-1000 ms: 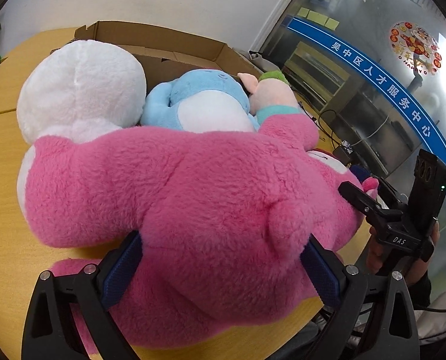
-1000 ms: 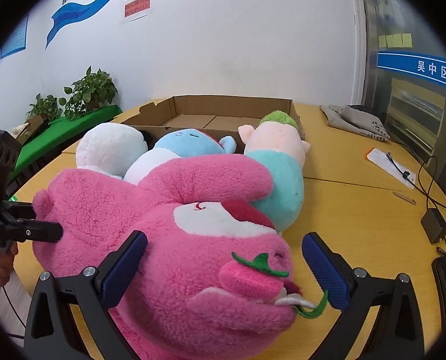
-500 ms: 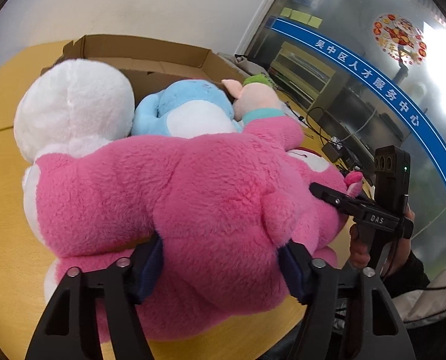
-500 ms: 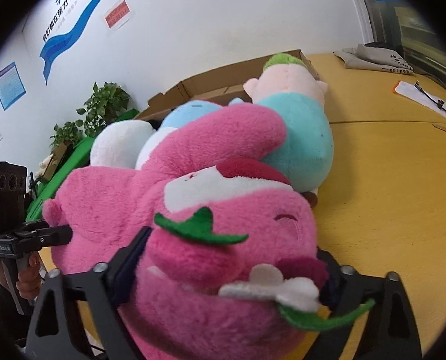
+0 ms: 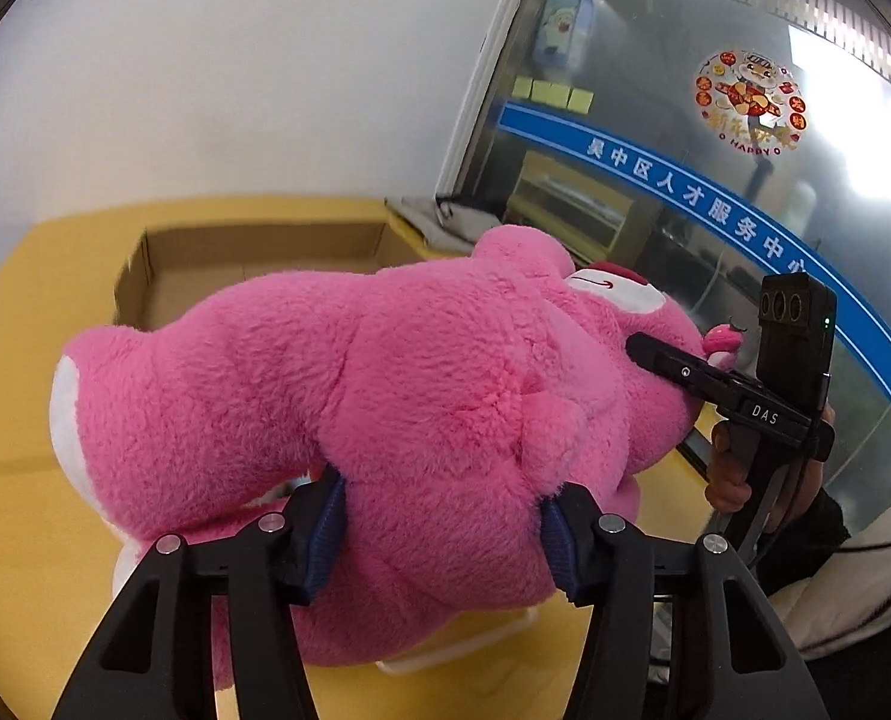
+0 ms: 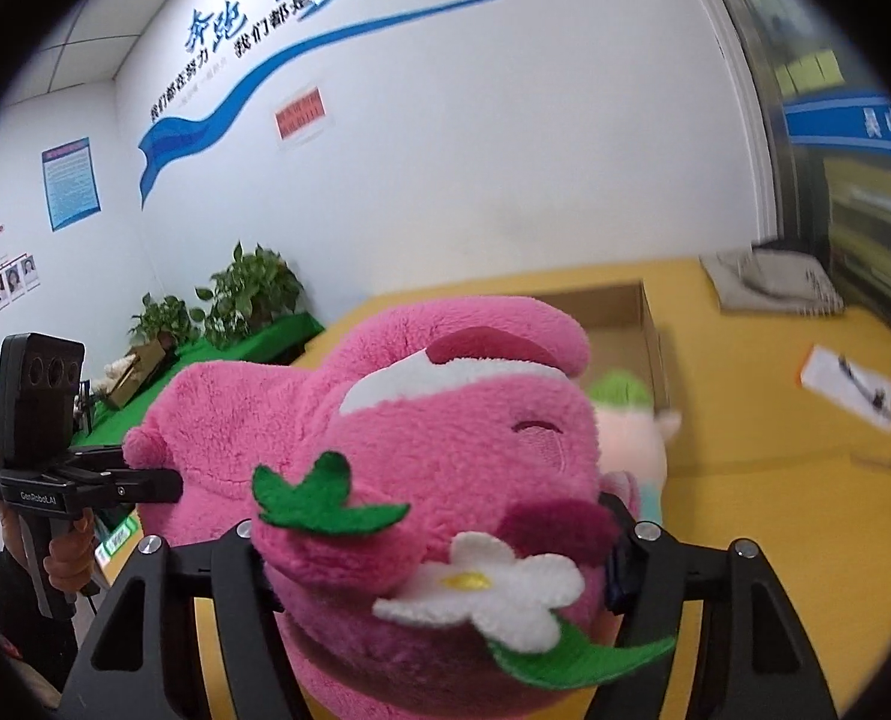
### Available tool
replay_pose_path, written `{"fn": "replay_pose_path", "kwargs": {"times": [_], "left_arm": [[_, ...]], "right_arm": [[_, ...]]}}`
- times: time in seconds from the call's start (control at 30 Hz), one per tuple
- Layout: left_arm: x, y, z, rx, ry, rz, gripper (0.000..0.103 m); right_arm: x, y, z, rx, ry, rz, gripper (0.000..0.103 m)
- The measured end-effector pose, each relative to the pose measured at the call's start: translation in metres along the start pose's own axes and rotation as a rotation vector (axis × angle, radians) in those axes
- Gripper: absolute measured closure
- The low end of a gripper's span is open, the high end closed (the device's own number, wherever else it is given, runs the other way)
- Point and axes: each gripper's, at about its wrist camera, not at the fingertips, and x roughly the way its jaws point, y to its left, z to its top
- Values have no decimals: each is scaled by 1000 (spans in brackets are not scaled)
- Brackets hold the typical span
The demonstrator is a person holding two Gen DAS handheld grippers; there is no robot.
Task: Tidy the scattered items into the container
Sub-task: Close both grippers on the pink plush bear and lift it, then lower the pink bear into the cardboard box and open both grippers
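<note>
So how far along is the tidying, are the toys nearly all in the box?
Not nearly. Done: nothing visibly; what shows of the box looks bare. In hand: the pink bear, clamped by the left gripper at its body and the right gripper at its head, lifted above the table. Left: putting the bear in, then the green-haired doll beside the box, plus any toys hidden behind the bear.

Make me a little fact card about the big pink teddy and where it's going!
toy: pink bear, strawberry nose, white flower by its mouth
left gripper: shut on the bear's back end
right gripper: shut on the bear's head
position: lifted above the yellow table
container: cardboard box, open, behind the bear
other toy: green-haired doll partly hidden behind the bear, near the box corner
next, probably: carry the bear over the box and let go
</note>
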Motion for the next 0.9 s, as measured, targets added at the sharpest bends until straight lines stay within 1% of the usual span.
{"fn": "replay_pose_path", "kwargs": {"times": [0.07, 0.1, 0.2, 0.27, 0.33, 0.4, 0.43, 0.5, 0.53, 0.57, 0.63, 0.67, 0.7, 0.73, 0.77, 0.9], "left_arm": [[13, 21, 35, 10, -17, 7, 43], [20, 31, 55, 7, -16, 11, 43], [51, 60, 114, 3, 3, 40, 43], [77, 77, 150, -2, 26, 56, 43], [112, 96, 182, -19, 65, 64, 43], [155, 116, 205, -39, 121, 64, 44], [179, 126, 211, -55, 150, 62, 44], [229, 150, 211, -106, 221, 59, 44], [256, 166, 206, -147, 264, 59, 44], [279, 180, 198, -188, 300, 55, 47], [315, 200, 178, -240, 363, 58, 51], [334, 210, 166, -268, 404, 60, 56], [344, 215, 159, -287, 416, 40, 57], [348, 216, 157, -295, 402, 29, 57], [348, 217, 160, -295, 388, 30, 56], [345, 211, 166, -278, 376, 71, 53]], "right_arm": [[17, -5, 29, -15, -31, -1, 33], [32, -10, 49, -20, -48, -1, 33], [76, -26, 93, -16, -53, -6, 33], [115, -43, 124, 12, -31, -19, 33], [155, -67, 149, 53, 8, -33, 33], [195, -94, 163, 93, 52, -52, 33], [216, -109, 167, 108, 74, -65, 33], [253, -134, 166, 138, 124, -95, 33], [276, -148, 160, 157, 165, -114, 33], [296, -159, 152, 171, 205, -130, 33], [333, -177, 133, 202, 293, -172, 33], [348, -184, 123, 213, 333, -192, 33], [359, -188, 114, 221, 368, -207, 33], [369, -192, 108, 225, 401, -225, 33], [374, -197, 106, 232, 410, -237, 33], [377, -209, 112, 237, 362, -228, 32]]}}
